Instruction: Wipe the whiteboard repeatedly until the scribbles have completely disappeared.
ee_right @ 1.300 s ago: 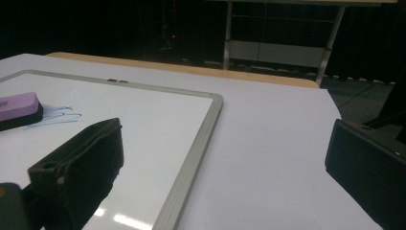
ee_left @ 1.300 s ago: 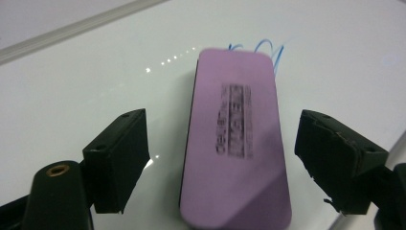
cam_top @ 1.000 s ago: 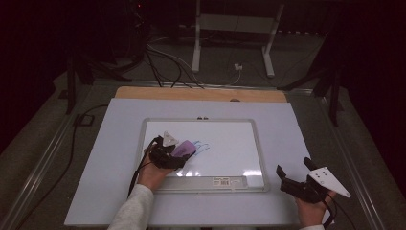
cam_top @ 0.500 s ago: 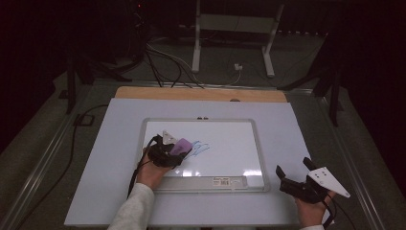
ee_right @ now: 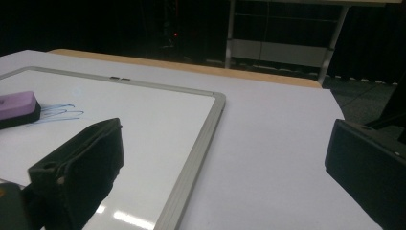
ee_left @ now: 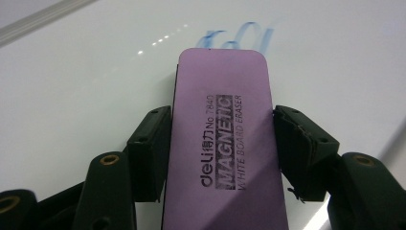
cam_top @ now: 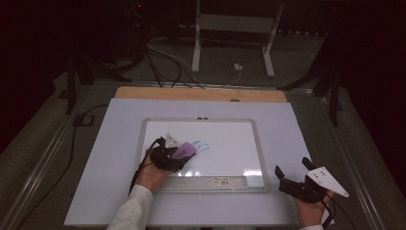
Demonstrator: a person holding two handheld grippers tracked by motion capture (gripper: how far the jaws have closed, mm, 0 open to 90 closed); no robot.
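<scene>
1. Left gripper view: left gripper [ee_left: 222, 139] is clamped on a purple eraser [ee_left: 222, 139], w/ one black jaw pressed to each long side. Printed on top: "deli No 7840 MAGNETIC WHITE BOARD ERASER".
2. Eraser lies flat on the whiteboard [ee_left: 95, 86]; its far end touches a blue scribble [ee_left: 239, 40], which is part smeared.
3. High view: left gripper [cam_top: 174, 154] sits over the whiteboard's [cam_top: 253, 127] left half, nearer its front edge than its back edge. Left hand [cam_top: 154, 173] comes in from the worktop's front edge, w/ a pale sleeve, angled toward the board centre.
4. Eraser [cam_top: 184, 152] points right, blue marks [cam_top: 202, 146] just beyond its tip.
5. Right gripper [cam_top: 293, 178] rests off the board, near the worktop's [cam_top: 110, 143] front right corner, jaws spread wide and holding nothing. Right hand [cam_top: 311, 211] is at the worktop's front edge.
6. Right gripper view: the two jaws stand far apart over bare worktop [ee_right: 268, 143] beside the board's frame [ee_right: 194, 158]; eraser [ee_right: 18, 108] and scribble [ee_right: 60, 112] show at far left.
</scene>
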